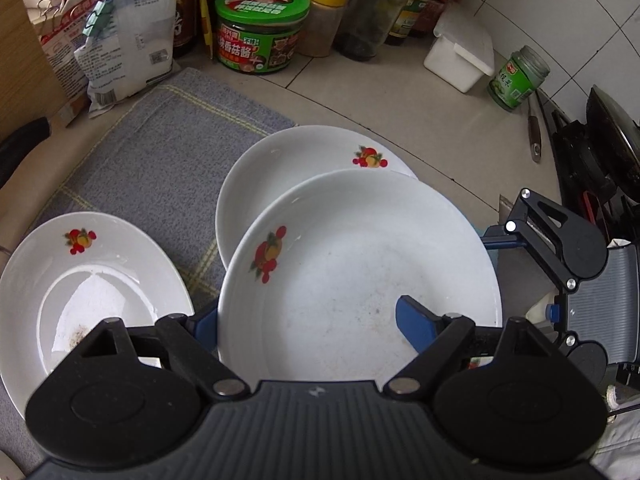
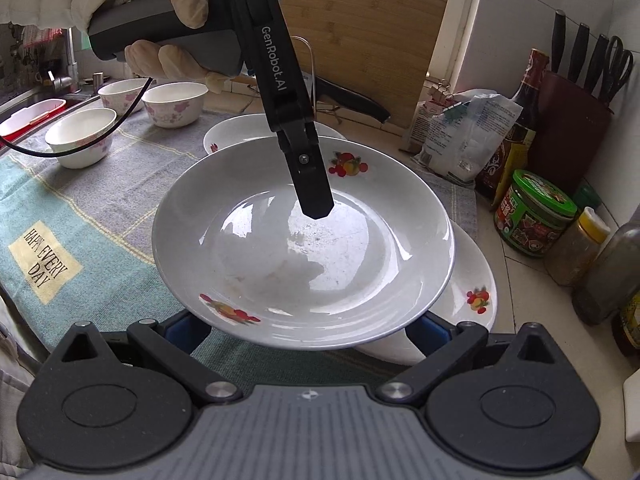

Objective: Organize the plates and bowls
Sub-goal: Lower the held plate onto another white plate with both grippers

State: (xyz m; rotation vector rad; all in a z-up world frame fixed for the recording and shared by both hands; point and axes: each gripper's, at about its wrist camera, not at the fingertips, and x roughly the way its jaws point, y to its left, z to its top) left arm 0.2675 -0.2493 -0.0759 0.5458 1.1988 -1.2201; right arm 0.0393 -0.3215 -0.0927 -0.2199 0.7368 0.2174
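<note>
A white plate with fruit prints (image 1: 360, 272) (image 2: 304, 248) hangs tilted above the grey cloth. My left gripper (image 1: 306, 312) is shut on its rim. One blue finger (image 1: 416, 328) lies inside the plate and the other finger (image 1: 204, 320) sits under it. In the right wrist view a gloved hand holds that gripper, and its upper finger (image 2: 314, 192) presses into the plate. My right gripper (image 2: 308, 330) stands open, both fingers low under the near rim. A second plate (image 1: 312, 160) (image 2: 472, 292) lies just below the held one. A third plate (image 1: 92, 288) (image 2: 240, 132) rests apart. Three bowls (image 2: 80, 136) stand at the far left.
Jars, bottles and bags (image 1: 260, 28) line the tiled back wall, with a white lidded box (image 1: 460, 52) beside them. A dark pan on the stove (image 1: 612, 144) stands at the right. A knife block (image 2: 572, 116) and a cutting board (image 2: 372, 40) lean behind. A red basin (image 2: 32, 116) sits by the sink.
</note>
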